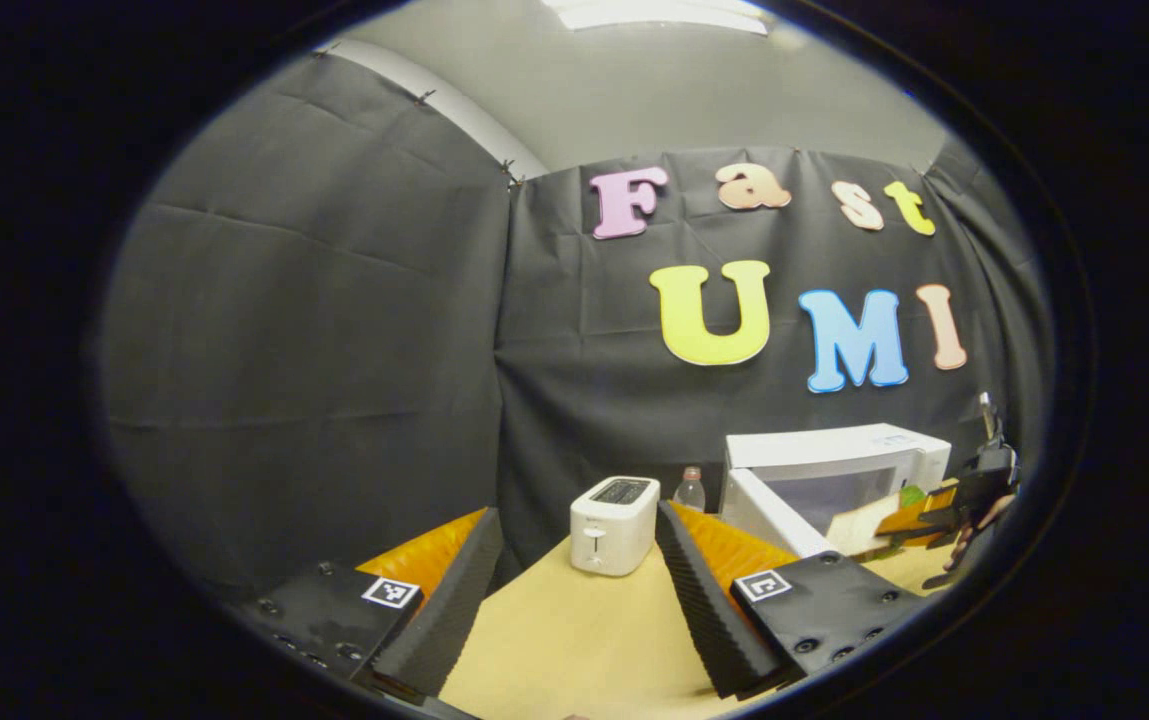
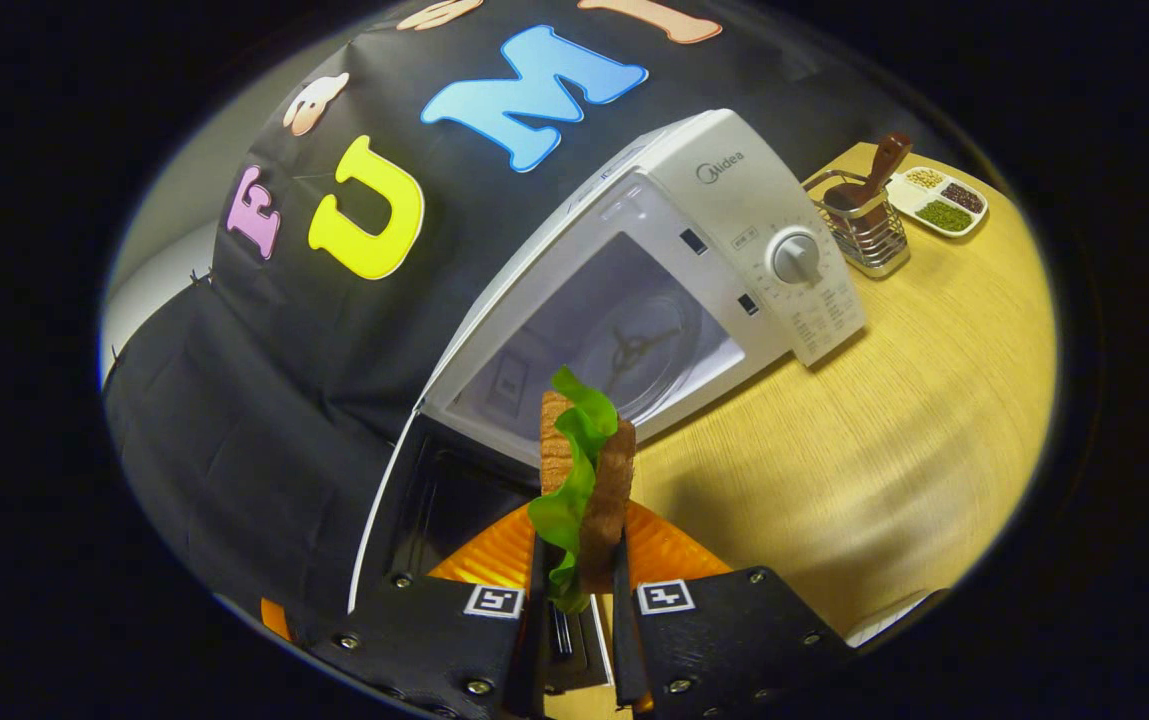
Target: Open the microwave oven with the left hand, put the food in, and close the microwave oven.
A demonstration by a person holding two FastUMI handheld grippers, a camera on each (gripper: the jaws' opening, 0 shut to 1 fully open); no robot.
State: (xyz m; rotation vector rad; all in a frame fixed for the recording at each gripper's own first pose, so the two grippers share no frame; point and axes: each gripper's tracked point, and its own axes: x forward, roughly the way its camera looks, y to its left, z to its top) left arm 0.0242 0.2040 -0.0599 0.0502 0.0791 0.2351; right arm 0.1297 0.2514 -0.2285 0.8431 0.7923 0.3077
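Each gripper, left gripper [image 1: 574, 590] and right gripper [image 2: 579, 610], has two ribbed wedge-shaped fingers on flat plates [image 1: 824, 605] fixed with round screws. A square black-and-white marker [image 2: 665, 597] sits on every plate. Ridged panels [image 1: 734, 550] lie behind the fingers.

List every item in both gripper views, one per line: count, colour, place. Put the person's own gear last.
microwave oven: one, white, on the table, door swung open
sandwich: one, brown bread with green lettuce, held in front of the oven cavity
toaster: one, white, on the table left of the microwave oven
bottle: one, clear, behind the toaster
wire basket: one, metal, right of the microwave oven, brown utensil inside
divided dish: one, white, holding grains, beyond the basket
table: one, light wood
left hand-held gripper: one, open, holding nothing
right hand-held gripper: one, shut on the sandwich
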